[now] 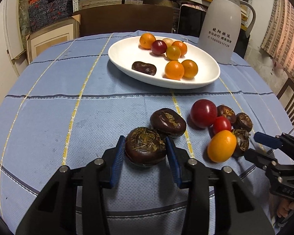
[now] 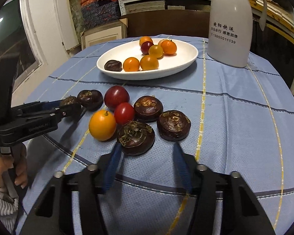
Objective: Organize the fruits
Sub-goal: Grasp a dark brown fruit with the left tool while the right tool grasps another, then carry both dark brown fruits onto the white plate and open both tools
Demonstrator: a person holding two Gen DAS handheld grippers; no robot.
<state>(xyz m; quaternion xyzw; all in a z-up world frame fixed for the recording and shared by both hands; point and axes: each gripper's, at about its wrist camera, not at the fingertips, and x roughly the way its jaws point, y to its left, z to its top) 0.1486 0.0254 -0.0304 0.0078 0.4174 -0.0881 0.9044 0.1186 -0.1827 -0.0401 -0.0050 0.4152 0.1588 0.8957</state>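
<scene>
Two grippers work over a blue checked tablecloth [image 1: 68,90]. Left gripper [image 1: 146,148]: blue pads pressed against both sides of a dark water chestnut [image 1: 145,146], jaws clenched on it; whether it is lifted or touching the cloth cannot be told. A second water chestnut [image 1: 167,122] lies just beyond it, touching or nearly so. Right gripper [image 2: 147,150]: jaws spread apart, holding nothing, left pad just beside a near water chestnut [image 2: 136,137] that sits on the cloth at the mouth of the jaws, only partly between the pads. Loose cluster on the cloth around it: orange kumquat [image 2: 102,125] to its left, small red tomato [image 2: 124,113] behind, larger dark-red tomato [image 2: 116,97] farther back, and two more chestnuts, one far [image 2: 148,108] and one to the right [image 2: 173,125]. Farther left, another chestnut [image 2: 90,98] lies beside the tip of the left gripper as seen from the right wrist. White oval plate [image 1: 123,56] sits at the far side of the cloth, well apart from the cluster; it holds several orange kumquats [image 1: 174,70], one dark-red tomato [image 1: 159,47] and one dark chestnut [image 1: 144,68] near its left front. White thermos jug [image 1: 222,21] with printed lettering stands to the right of the plate.
</scene>
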